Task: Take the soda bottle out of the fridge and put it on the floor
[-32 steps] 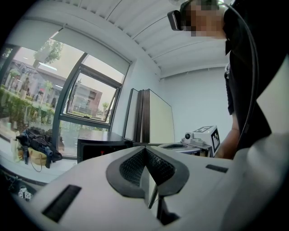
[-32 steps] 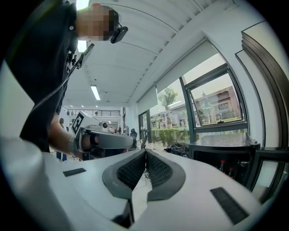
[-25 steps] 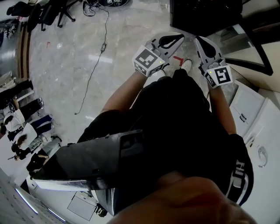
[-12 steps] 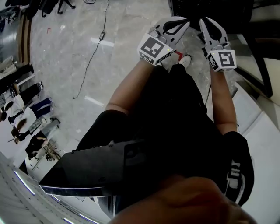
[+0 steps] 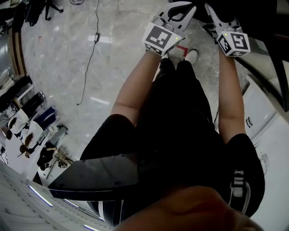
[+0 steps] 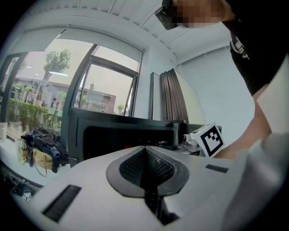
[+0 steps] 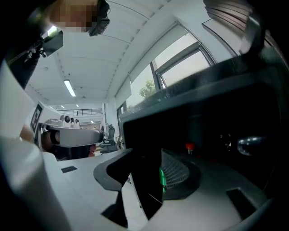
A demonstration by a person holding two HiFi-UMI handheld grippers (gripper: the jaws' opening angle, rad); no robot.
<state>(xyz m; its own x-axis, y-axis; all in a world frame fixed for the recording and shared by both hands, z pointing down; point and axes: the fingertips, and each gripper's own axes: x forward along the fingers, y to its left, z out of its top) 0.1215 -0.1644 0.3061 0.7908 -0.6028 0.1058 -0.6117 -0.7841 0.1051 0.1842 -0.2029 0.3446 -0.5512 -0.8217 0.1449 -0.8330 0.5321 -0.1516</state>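
Two grippers point toward the dark fridge at 12 o'clock in the head view, the left gripper beside the right gripper. In the left gripper view the jaws are clenched together, empty. In the right gripper view the jaws appear clamped on the fridge door edge. A red cap, perhaps the soda bottle's, sits inside at 1 o'clock, nearer this gripper; I cannot tell the bottle's long axis.

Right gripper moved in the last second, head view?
Yes: right gripper went forward, from behind the shoe to past it, onto the fridge door.
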